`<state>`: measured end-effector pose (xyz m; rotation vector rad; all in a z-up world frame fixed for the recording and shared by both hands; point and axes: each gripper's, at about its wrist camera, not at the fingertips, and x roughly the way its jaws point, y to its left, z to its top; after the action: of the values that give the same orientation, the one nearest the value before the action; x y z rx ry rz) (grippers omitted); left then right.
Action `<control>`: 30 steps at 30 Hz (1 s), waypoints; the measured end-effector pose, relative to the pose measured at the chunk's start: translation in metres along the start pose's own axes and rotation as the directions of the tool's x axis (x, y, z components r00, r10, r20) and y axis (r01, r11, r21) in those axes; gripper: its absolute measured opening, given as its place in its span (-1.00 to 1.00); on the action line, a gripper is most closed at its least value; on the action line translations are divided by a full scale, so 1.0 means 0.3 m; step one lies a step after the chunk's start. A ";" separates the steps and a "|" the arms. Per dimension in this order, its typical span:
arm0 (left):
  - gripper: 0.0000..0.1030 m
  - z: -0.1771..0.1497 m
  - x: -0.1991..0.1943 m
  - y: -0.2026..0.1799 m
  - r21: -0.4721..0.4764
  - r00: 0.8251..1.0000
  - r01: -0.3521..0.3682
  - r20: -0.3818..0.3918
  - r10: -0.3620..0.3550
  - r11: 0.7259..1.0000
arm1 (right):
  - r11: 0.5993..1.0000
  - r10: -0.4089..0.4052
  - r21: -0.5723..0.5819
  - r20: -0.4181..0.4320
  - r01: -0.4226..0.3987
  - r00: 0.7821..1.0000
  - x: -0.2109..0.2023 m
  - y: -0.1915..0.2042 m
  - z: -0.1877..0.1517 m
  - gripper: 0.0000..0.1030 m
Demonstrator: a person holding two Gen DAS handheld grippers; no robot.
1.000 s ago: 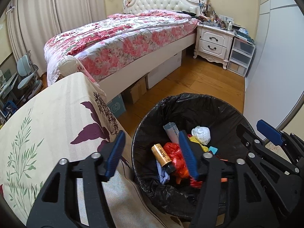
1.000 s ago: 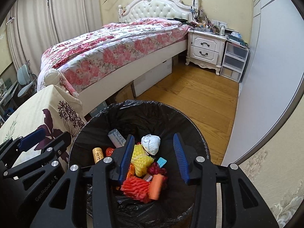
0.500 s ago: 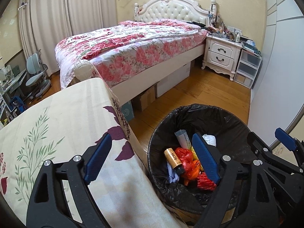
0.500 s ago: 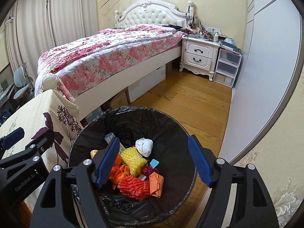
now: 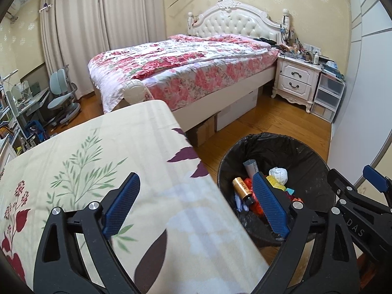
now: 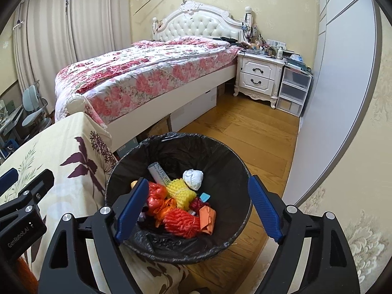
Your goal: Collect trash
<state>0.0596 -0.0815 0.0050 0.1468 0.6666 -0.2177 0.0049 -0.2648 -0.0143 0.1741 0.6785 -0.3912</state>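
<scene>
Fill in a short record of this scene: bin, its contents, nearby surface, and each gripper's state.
bin: black-lined trash bin on wooden floor
contents: yellow mesh ball, red mesh, white wad, battery, grey tube
nearby surface: floral cloth, left of bin
left gripper: open, empty, jaws just opening
right gripper: open, empty, jaws just opening

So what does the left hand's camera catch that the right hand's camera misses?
Only the left view shows the gold can in the bin, plus more of the flowered cloth and the desk by the curtains. Only the right view shows the orange net bundle and yellow net fully. Both share the black-lined bin, white paper ball, bed and nightstand. Both grippers, left and right, are open and empty.
</scene>
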 end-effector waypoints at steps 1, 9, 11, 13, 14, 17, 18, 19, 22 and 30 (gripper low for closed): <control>0.76 -0.008 -0.018 0.010 -0.004 1.000 -0.004 0.004 0.004 1.000 | 1.000 0.001 -0.001 0.003 -0.001 1.000 -0.013 0.004 -0.006 0.56; 0.77 -0.069 -0.140 0.067 -0.022 0.999 -0.035 0.025 0.036 0.999 | 1.000 0.022 -0.021 0.046 -0.021 0.999 -0.135 0.041 -0.042 0.57; 0.77 -0.088 -0.171 0.088 -0.029 0.999 -0.038 0.030 0.039 0.999 | 0.999 0.026 -0.031 0.059 -0.024 0.998 -0.167 0.047 -0.049 0.57; 0.77 -0.099 -0.196 0.102 -0.036 0.998 -0.041 0.035 0.042 0.998 | 0.999 0.034 -0.039 0.072 -0.031 0.997 -0.198 0.053 -0.056 0.57; 0.77 -0.109 -0.211 0.111 -0.039 0.998 -0.043 0.038 0.044 0.998 | 0.998 0.038 -0.044 0.077 -0.035 0.996 -0.210 0.058 -0.059 0.57; 0.77 -0.126 -0.245 0.137 -0.058 0.998 -0.046 0.043 0.049 0.997 | 0.997 0.049 -0.057 0.092 -0.044 0.995 -0.250 0.068 -0.075 0.57; 0.77 -0.130 -0.254 0.145 -0.064 0.998 -0.047 0.043 0.049 0.997 | 0.997 0.051 -0.063 0.096 -0.045 0.994 -0.262 0.074 -0.078 0.57; 0.77 -0.134 -0.262 0.153 -0.067 0.998 -0.048 0.043 0.051 0.997 | 0.997 0.054 -0.068 0.098 -0.048 0.994 -0.270 0.078 -0.082 0.57; 0.77 -0.151 -0.288 0.169 -0.078 0.997 -0.052 0.046 0.055 0.996 | 0.995 0.064 -0.082 0.105 -0.055 0.992 -0.295 0.089 -0.094 0.57; 0.77 -0.188 -0.331 0.198 -0.093 0.997 -0.057 0.051 0.062 0.994 | 0.992 0.080 -0.109 0.116 -0.068 0.990 -0.340 0.111 -0.130 0.57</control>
<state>-0.0352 0.0026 0.0274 0.0728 0.6167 -0.1333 -0.0762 -0.1934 0.0220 0.0749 0.5705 -0.2914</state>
